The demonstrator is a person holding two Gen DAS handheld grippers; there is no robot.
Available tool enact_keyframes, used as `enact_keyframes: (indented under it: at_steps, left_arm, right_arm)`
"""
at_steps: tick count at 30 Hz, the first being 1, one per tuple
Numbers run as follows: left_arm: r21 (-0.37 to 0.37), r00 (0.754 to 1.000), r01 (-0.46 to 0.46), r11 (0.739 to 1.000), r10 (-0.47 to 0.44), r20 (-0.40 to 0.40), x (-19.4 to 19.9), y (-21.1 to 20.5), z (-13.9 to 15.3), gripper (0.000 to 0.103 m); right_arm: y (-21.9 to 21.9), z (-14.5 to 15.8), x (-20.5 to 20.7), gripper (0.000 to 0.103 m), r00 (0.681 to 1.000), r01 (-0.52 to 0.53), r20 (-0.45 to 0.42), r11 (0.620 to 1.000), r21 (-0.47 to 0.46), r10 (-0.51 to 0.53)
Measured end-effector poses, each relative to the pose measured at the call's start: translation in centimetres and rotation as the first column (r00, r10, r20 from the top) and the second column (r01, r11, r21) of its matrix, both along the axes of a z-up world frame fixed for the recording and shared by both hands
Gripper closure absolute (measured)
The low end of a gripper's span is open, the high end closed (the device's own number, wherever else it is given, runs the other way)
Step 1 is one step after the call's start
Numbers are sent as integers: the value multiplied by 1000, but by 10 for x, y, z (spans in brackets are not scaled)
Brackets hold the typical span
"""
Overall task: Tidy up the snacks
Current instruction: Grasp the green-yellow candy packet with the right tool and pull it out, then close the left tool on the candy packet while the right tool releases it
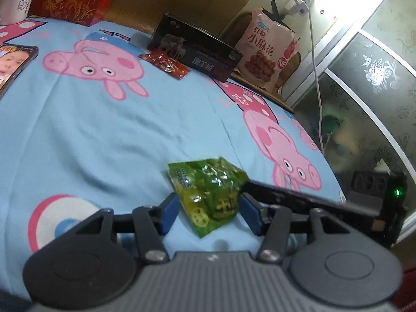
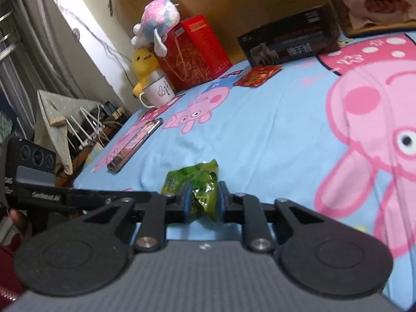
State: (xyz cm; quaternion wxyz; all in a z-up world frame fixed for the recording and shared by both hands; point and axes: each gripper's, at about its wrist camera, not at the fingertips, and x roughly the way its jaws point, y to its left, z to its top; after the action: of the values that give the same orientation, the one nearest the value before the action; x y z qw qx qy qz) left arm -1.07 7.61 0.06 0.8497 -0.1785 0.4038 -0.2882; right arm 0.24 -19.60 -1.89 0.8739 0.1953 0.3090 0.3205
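Note:
A green snack packet [image 1: 208, 189] lies on the blue cartoon-pig sheet [image 1: 117, 135]. My left gripper [image 1: 208, 202] straddles it, its blue pads standing at the packet's two sides without squeezing it. From the right, a black finger [image 1: 286, 192] of my right gripper reaches the packet's edge. In the right wrist view my right gripper [image 2: 204, 200] is shut on the green packet [image 2: 200, 182], which crumples between its blue pads. A small red snack packet [image 1: 165, 62] [image 2: 257, 75] lies far back on the sheet by a black box [image 1: 197, 49] [image 2: 288, 39].
A pink snack bag [image 1: 267, 52] stands behind the black box. A red box [image 2: 195, 52], a white mug [image 2: 158, 91] and plush toys [image 2: 153, 26] line the back left. A phone [image 2: 135, 145] lies on the sheet. The bed edge drops off at the left.

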Motion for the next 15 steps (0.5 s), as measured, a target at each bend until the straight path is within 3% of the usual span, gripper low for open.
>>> enact_keyframes:
  at_steps: [6, 10, 15]
  left_arm:
    - [2, 999, 28, 1000, -28, 18, 10, -19, 0, 46]
    - [2, 998, 47, 999, -47, 29, 13, -26, -1, 46]
    - [5, 998, 54, 999, -55, 34, 11, -29, 0, 45]
  right_arm:
    - [-13, -3, -20, 81, 999, 32, 35, 999, -9, -32]
    - [-16, -9, -15, 80, 1000, 30, -7, 999, 42, -29]
    - [-8, -7, -14, 80, 1000, 19, 20, 1000, 22, -20]
